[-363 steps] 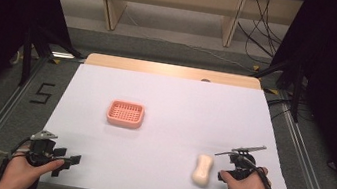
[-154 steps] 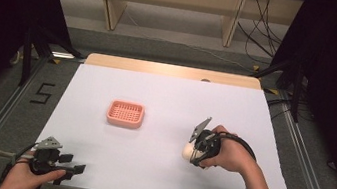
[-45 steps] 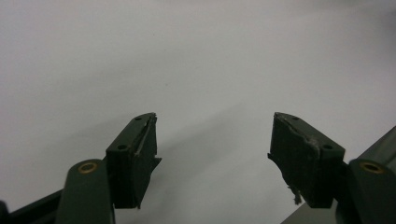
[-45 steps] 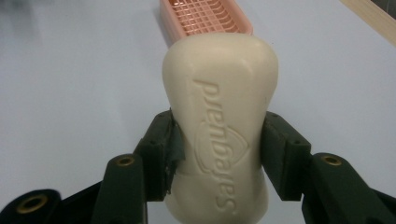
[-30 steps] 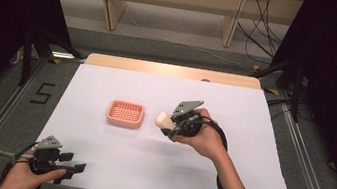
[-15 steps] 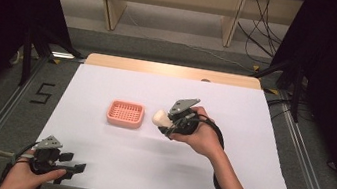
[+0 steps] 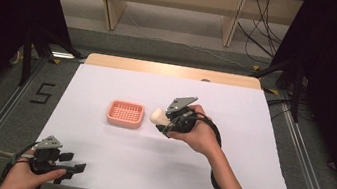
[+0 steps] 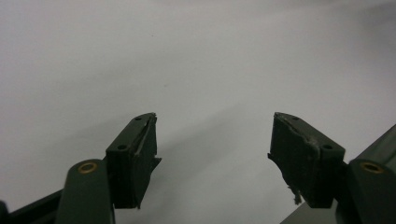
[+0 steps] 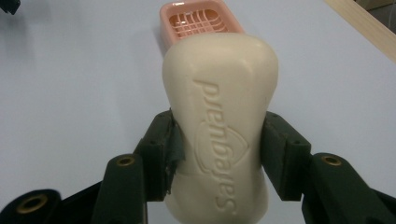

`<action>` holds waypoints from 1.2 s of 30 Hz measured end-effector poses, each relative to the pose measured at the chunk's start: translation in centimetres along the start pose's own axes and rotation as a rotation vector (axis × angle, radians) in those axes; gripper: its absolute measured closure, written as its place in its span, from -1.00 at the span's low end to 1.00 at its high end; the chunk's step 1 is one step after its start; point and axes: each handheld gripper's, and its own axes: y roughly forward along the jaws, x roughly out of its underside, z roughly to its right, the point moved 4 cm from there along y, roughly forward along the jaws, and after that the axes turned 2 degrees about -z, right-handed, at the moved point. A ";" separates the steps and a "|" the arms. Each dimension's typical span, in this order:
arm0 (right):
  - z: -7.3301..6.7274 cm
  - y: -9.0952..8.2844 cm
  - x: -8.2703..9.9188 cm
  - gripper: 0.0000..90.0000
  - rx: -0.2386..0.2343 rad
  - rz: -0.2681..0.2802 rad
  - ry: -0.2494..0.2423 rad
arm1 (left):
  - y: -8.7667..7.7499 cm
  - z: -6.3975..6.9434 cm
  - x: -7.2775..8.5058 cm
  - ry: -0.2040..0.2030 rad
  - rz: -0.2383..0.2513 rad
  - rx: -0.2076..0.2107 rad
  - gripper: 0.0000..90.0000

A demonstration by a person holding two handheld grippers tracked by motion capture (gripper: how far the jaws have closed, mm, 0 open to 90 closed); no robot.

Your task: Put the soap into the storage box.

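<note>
A cream bar of soap (image 9: pixel 219 116) with raised lettering is clamped between the jaws of my right gripper (image 9: pixel 217 142). In the high view that right gripper (image 7: pixel 166 122) holds the soap (image 7: pixel 158 116) above the table, just right of a pink slotted soap dish (image 7: pixel 125 113). The pink dish (image 9: pixel 198 18) lies straight ahead of the soap in the right gripper view. My left gripper (image 7: pixel 72 166) rests near the table's front left corner, its jaws wide apart with nothing between them (image 8: pixel 212 154).
The table is covered by a white sheet (image 7: pixel 225 174) with a wooden strip (image 7: pixel 170 70) along the far edge. Cables trail from both grippers. Shelving legs and dark floor lie beyond the table.
The right gripper has carried the soap leftward from the table's right side until it is close to the pink dish. The left gripper has stayed put.
</note>
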 end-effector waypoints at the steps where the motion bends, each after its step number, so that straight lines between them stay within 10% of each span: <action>1: 0.0 0.0 0.0 0.13 0.000 -0.002 0.004 | 0.0 0.0 0.0 0.001 0.000 -0.001 -0.30; 36: 0.0 1.3 -1.5 0.12 -0.011 0.009 -0.011 | -0.1 0.0 0.0 0.005 -0.006 0.015 -0.30</action>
